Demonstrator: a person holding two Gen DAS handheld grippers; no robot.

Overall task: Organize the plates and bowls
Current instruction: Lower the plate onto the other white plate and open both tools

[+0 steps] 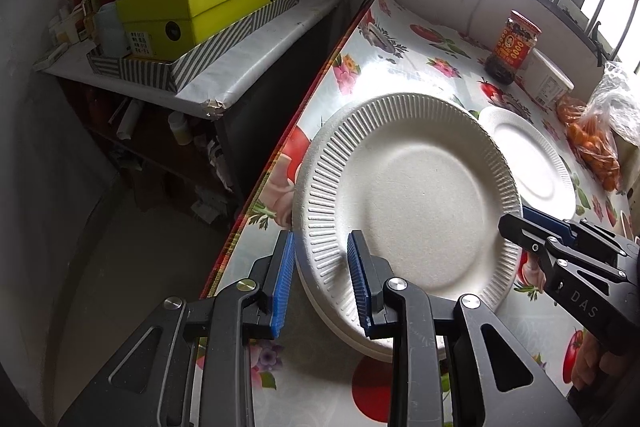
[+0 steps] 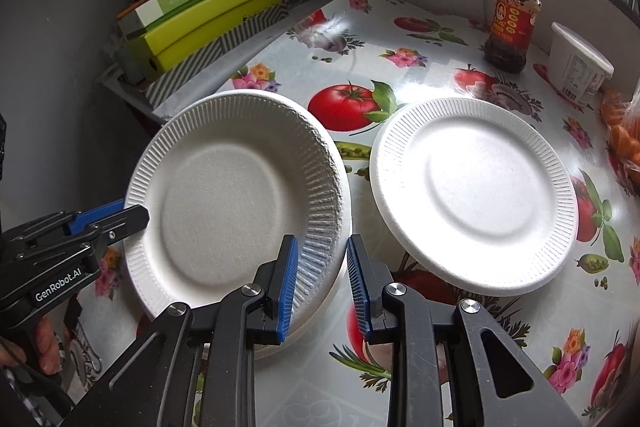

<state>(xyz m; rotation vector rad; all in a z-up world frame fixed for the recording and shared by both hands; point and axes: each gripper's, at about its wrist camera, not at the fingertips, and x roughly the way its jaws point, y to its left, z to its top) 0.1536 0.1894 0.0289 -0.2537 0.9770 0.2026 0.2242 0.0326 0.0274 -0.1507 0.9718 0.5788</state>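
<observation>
A stack of white paper plates (image 1: 408, 195) (image 2: 224, 195) sits near the table's left edge. A single white paper plate (image 1: 528, 155) (image 2: 476, 195) lies to its right. My left gripper (image 1: 320, 279) is open, its jaws on either side of the stack's near-left rim, and it also shows in the right wrist view (image 2: 132, 217). My right gripper (image 2: 322, 281) is open, its jaws straddling the stack's right rim without closing on it; it also shows in the left wrist view (image 1: 516, 223).
A chili sauce jar (image 2: 510, 23), a white tub (image 2: 578, 65) and a bag of oranges (image 1: 596, 143) stand at the back right. A side shelf with green boxes (image 1: 208, 7) stands left of the table (image 2: 400, 75). The table's left edge (image 1: 280, 155) is close.
</observation>
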